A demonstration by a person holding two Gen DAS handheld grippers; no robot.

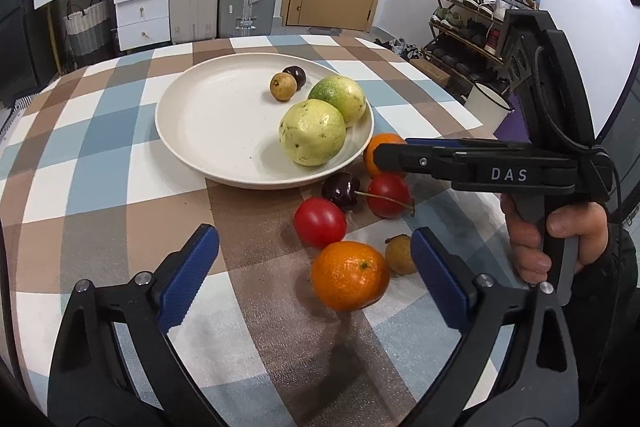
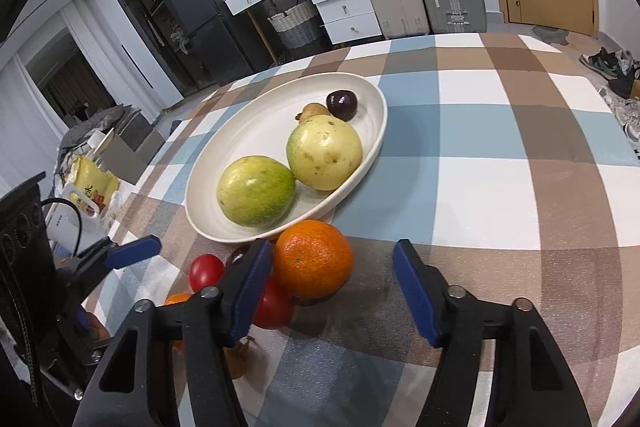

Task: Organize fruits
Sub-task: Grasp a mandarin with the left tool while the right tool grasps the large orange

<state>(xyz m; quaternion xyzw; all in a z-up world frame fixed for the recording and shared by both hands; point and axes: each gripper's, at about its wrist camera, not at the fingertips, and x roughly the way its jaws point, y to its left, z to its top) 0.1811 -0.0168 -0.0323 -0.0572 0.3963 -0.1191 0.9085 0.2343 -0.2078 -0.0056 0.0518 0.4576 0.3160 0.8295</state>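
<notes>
- the left gripper [image 1: 316, 267] has its blue-padded fingers spread wide, a small orange mandarin [image 1: 349, 275] on the checked tablecloth [image 1: 120, 167] between them, untouched.
- the right gripper [image 2: 332, 287] is also spread, a second orange mandarin [image 2: 313, 258] just ahead between its pads, beside the round cream plate [image 1: 192, 115].
- two pale green guavas [image 1: 312, 131], a brown longan [image 1: 283, 86] and a dark cherry [image 1: 295, 75] lie on the plate.
- two red cherry tomatoes [image 1: 320, 222] and another dark cherry with a stem [image 1: 341, 191] sit on the cloth near its rim.

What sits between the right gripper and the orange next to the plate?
Nothing visible. The right gripper is open and the orange lies just ahead between its fingers; a red tomato crowds the left finger, and the plate is directly beyond.
</notes>
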